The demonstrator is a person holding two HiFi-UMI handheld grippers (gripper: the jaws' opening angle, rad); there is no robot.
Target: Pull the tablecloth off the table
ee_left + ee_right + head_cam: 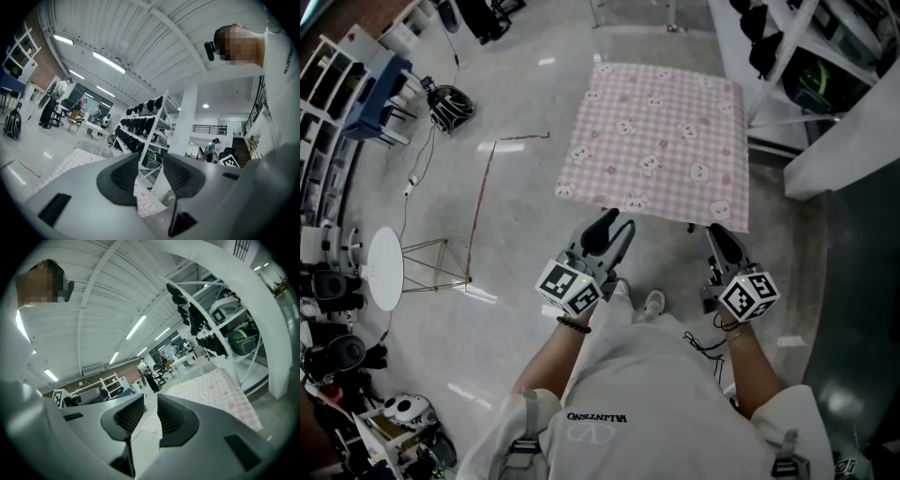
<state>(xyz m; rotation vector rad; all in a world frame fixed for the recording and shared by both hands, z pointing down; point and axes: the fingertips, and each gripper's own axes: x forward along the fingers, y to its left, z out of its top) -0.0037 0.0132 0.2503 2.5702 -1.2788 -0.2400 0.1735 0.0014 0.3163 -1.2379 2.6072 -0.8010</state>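
Held out in front side by side, the left hand-held gripper and the right hand-held gripper point level, jaws apart.

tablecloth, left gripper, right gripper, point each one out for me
tablecloth [661,141], head view, middle of its pink checked top
left gripper [616,225], head view, between its jaw tips
right gripper [719,234], head view, between its jaw tips

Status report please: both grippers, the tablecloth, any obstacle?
Left gripper open, right gripper open, both at near edge. Tablecloth spread flat, not yet pulled. Nothing blocking.
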